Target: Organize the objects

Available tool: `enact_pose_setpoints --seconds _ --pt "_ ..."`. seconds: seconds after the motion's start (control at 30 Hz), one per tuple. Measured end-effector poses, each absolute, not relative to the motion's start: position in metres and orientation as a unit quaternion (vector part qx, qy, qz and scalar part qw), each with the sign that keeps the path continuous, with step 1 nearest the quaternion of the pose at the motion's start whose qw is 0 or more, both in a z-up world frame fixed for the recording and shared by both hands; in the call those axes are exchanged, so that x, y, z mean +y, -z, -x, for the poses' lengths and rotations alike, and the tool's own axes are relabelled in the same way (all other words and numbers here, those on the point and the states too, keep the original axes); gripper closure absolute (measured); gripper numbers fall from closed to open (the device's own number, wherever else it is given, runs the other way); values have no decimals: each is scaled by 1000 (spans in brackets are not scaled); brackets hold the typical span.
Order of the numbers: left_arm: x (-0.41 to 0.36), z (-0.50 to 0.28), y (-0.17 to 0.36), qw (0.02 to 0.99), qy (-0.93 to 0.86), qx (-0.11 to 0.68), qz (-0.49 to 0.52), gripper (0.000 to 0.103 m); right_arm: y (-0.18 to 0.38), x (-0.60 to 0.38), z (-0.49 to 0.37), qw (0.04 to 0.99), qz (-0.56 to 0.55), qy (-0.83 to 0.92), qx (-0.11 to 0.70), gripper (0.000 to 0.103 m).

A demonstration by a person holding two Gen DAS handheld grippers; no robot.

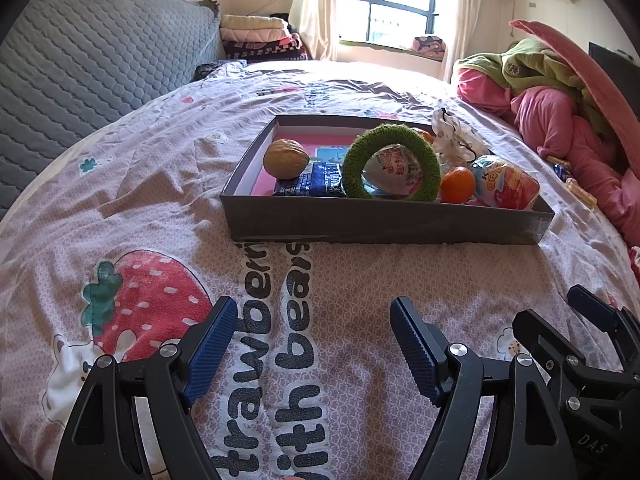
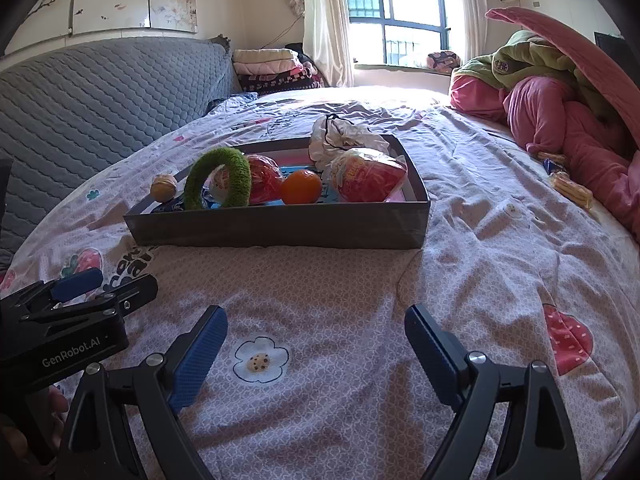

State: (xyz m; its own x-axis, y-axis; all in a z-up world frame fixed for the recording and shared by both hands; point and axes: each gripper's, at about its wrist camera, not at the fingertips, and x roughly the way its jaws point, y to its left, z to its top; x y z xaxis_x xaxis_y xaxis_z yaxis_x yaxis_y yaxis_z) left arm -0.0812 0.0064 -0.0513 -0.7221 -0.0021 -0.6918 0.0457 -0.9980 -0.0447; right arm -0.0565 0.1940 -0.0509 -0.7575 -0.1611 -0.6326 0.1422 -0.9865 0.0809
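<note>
A shallow dark grey box lies on the bedspread. Inside it are a walnut, a fuzzy green ring standing on edge, an orange, wrapped egg-shaped sweets, a blue packet and a crumpled white bag. My left gripper hangs open over the bedspread in front of the box, nothing between its blue pads. My right gripper is open too, empty, beside the left one.
A pink and green heap of bedding lies at the right, with small yellow wrapped snacks by it. A grey quilted headboard stands at the left. Folded blankets are stacked at the back by the window.
</note>
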Motion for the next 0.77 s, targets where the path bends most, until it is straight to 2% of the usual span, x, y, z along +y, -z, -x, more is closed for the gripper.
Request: enact_pose_setpoints --seconds 0.77 --pt "6 84 58 18 923 24 -385 23 54 194 57 80 -346 935 -15 13"
